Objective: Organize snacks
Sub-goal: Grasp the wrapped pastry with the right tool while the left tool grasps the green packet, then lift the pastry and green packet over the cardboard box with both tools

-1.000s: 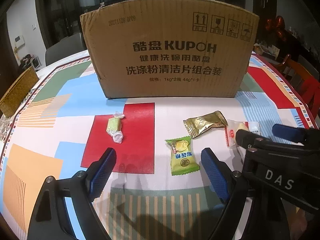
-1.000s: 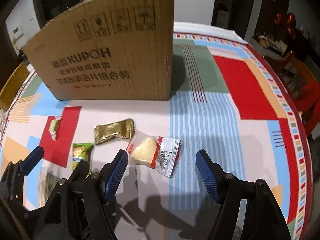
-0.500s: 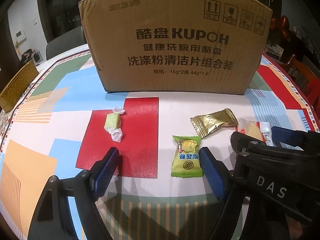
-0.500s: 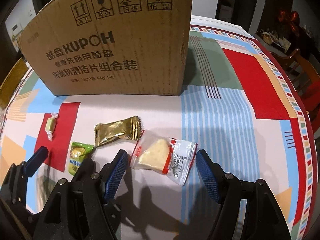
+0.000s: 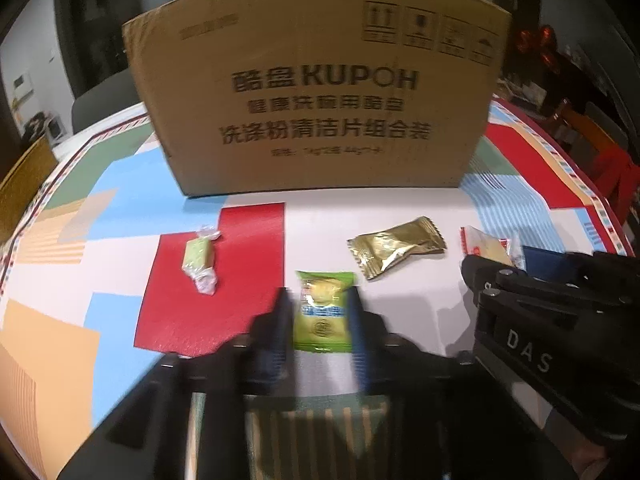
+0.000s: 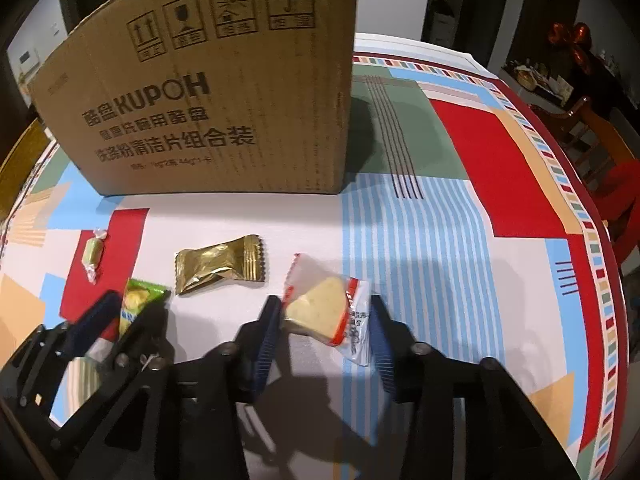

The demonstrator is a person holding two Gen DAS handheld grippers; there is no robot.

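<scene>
Both claws have just been closing, each on its own snack. The left claw is clamped on the green snack packet, which sits between its blue pads on the tabletop. The right claw has its jaws pressed against both sides of the clear packet with red stripes, pale wedge-shaped biscuit inside.

The left wrist view barely shows that clear packet, just a corner poking out behind the right claw's black body off to the right. The right wrist view shows it whole, and also catches the left claw from the side, off to the lower left.

Just past the left claw, up and to the right, lies a gold foil packet, loose. Up and to the left is a small green candy in a clear twist wrapper. Further out, beyond both claws, stands a big cardboard box printed KUPOH.

The tabletop has a cloth of red, blue, green and orange blocks with a striped border. A woven basket sits at the far left edge, wooden chairs at the right, dark room behind.
</scene>
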